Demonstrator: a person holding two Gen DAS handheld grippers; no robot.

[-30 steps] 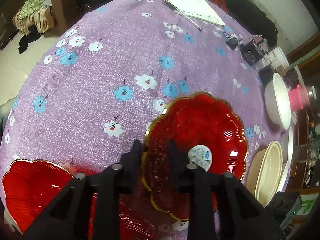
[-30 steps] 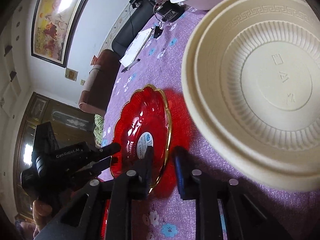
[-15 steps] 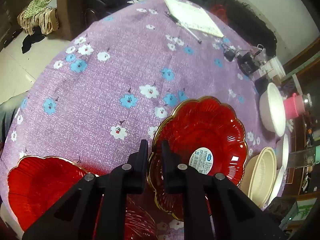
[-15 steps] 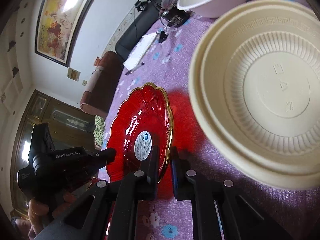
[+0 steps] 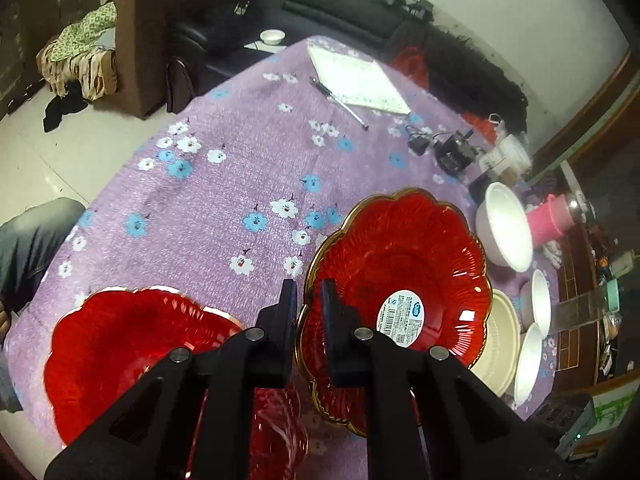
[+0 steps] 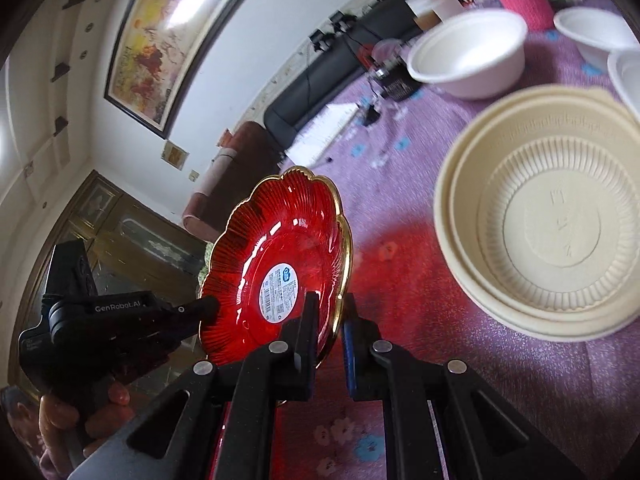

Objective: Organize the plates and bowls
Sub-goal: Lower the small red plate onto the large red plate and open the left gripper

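Since a second ago you raised the red scalloped glass plate with the gold rim [image 5: 396,276] off the purple flowered counter [image 5: 224,184] — left tongs [image 5: 306,294] and right tongs [image 6: 328,312] each pinched narrow on opposite rims. A second red plate [image 5: 120,340] lay left; stacked cream bowls [image 6: 556,216] crowded the right.

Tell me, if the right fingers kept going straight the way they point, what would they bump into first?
The right gripper is already clamped on the rim of the red plate, which it holds. Beyond that, probably the purple tablecloth between the plate and the cream bowls, though depth is hard to judge.
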